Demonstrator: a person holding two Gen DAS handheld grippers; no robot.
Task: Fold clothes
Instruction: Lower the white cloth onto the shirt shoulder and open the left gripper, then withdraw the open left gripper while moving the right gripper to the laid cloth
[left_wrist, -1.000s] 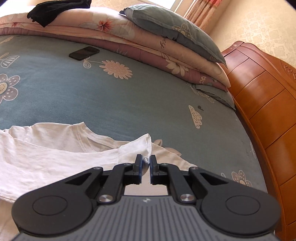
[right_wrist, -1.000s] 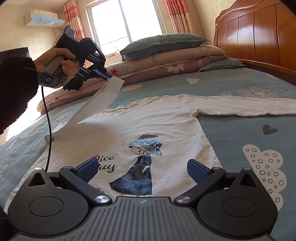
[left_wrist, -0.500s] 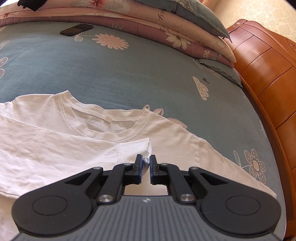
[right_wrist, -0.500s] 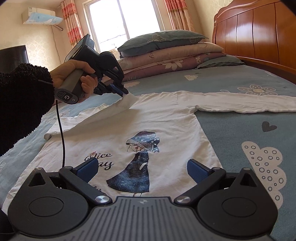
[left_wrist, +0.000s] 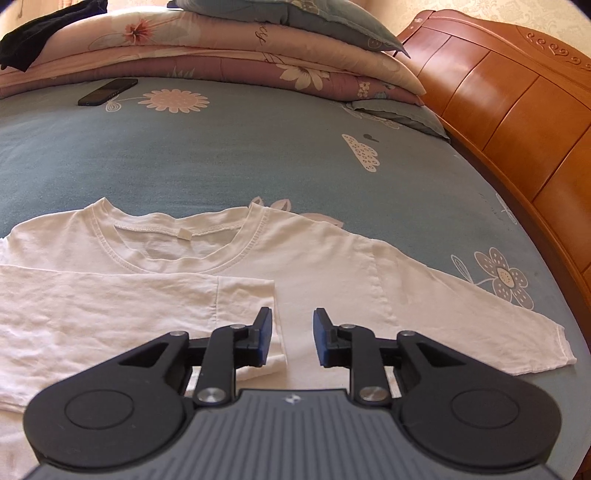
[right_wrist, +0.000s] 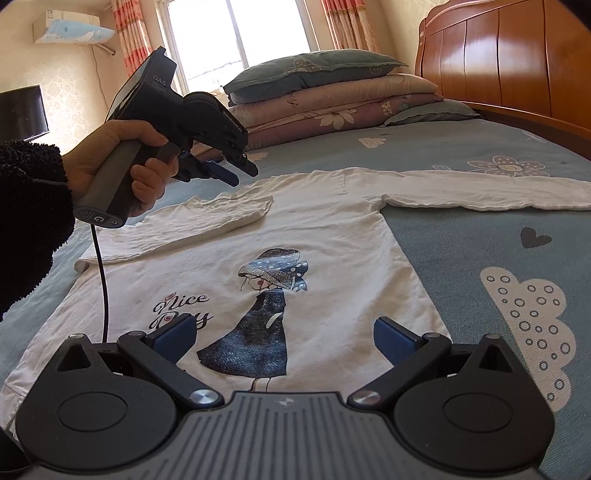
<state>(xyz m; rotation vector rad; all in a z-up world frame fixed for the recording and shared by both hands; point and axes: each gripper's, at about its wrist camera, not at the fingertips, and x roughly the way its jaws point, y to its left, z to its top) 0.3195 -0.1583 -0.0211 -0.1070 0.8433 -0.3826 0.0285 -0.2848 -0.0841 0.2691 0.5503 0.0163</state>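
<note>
A white long-sleeved shirt (right_wrist: 314, 236) with a printed girl lies flat, front up, on the blue flowered bedsheet (left_wrist: 221, 155). Its left sleeve (left_wrist: 147, 306) is folded across the chest, with the cuff just below the collar (left_wrist: 177, 240). My left gripper (left_wrist: 293, 336) hovers over that cuff; its jaws are opening, and no cloth is pressed between the pads. From the right wrist view, the left gripper (right_wrist: 242, 173) hangs a little above the folded sleeve (right_wrist: 221, 214). The other sleeve (right_wrist: 480, 192) stretches straight out. My right gripper (right_wrist: 284, 338) stands open over the shirt's hem, holding nothing.
A dark phone (left_wrist: 107, 91) lies on the sheet near the stacked quilts and pillow (left_wrist: 277, 51). A black garment (left_wrist: 37, 40) rests on top of them. The wooden headboard (left_wrist: 517, 110) runs along the right. A hand (right_wrist: 110, 158) in a dark fuzzy sleeve holds the left gripper.
The left gripper carried the sleeve down across the chest, then its jaws parted and let the cuff go; the sleeve now lies flat. The right gripper stayed still.
</note>
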